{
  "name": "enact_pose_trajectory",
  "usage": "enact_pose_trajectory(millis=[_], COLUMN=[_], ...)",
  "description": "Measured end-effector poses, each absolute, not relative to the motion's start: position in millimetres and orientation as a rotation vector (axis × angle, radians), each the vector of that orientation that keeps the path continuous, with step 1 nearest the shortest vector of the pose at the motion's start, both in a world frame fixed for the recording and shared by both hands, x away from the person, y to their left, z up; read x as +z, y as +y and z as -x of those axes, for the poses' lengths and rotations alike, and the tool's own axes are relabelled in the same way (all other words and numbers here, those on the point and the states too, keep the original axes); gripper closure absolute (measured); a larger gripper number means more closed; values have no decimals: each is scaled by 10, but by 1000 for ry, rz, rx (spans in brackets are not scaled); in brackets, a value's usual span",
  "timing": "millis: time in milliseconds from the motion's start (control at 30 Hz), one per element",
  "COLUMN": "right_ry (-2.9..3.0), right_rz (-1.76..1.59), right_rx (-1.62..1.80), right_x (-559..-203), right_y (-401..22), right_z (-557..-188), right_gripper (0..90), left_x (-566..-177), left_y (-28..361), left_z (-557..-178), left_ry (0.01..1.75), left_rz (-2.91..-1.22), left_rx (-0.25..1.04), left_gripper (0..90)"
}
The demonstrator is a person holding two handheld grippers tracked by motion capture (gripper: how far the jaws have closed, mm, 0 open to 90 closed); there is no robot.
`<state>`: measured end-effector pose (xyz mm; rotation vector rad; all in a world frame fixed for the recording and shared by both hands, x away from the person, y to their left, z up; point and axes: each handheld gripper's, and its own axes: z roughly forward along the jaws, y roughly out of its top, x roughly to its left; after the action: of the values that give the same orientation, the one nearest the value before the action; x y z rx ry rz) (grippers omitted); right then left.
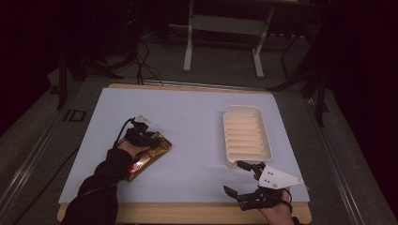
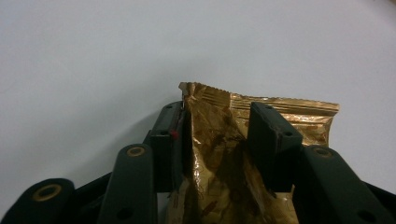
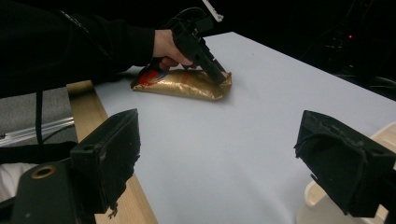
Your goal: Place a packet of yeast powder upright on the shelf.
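Altogether: one gold packet [image 1: 149,157], one tray [image 1: 247,136], two tools.

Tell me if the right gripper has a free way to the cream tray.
Probably yes: the right gripper, open, hovers just short of the cream tray, with bare table between them.

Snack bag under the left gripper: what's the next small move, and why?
Probably lift it. The left gripper has its jaws on either side of a crumpled fold of the gold snack bag, which lies on the table. The right gripper hangs open by the near end of the ridged tray, holding nothing. A short straight rise would test the pinch before any carry toward that tray.
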<state>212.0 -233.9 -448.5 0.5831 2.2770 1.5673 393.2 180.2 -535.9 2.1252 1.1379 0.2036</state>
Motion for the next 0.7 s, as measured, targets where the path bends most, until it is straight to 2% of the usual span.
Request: enact_pose_trajectory(millis=[133, 300, 333, 400, 700], right_ry=[2279, 2281, 2280, 2281, 2281], right_rz=[-583, -584, -586, -587, -590], right_rx=[1565, 1563, 1564, 1566, 1567], right_x=[-4487, -4487, -4488, -4488, -4485], right_y=[-2334, -2339, -2340, -2342, -2345], right_z=[-2119, -2116, -2117, -2118, -2118], right_gripper=[138, 138, 139, 140, 141], left_x=[-5362, -5354, -5352, -5346, -5245], left_y=[1795, 1768, 1768, 1774, 1751], left_z=[-3937, -3919, -3918, -3910, -3806], left_ry=[1146, 1149, 1149, 1145, 1122], left_rz=[-2134, -2160, -2161, -2159, -2109], left_rx=[186, 223, 226, 233, 272], left_gripper=[644, 717, 792, 857, 894])
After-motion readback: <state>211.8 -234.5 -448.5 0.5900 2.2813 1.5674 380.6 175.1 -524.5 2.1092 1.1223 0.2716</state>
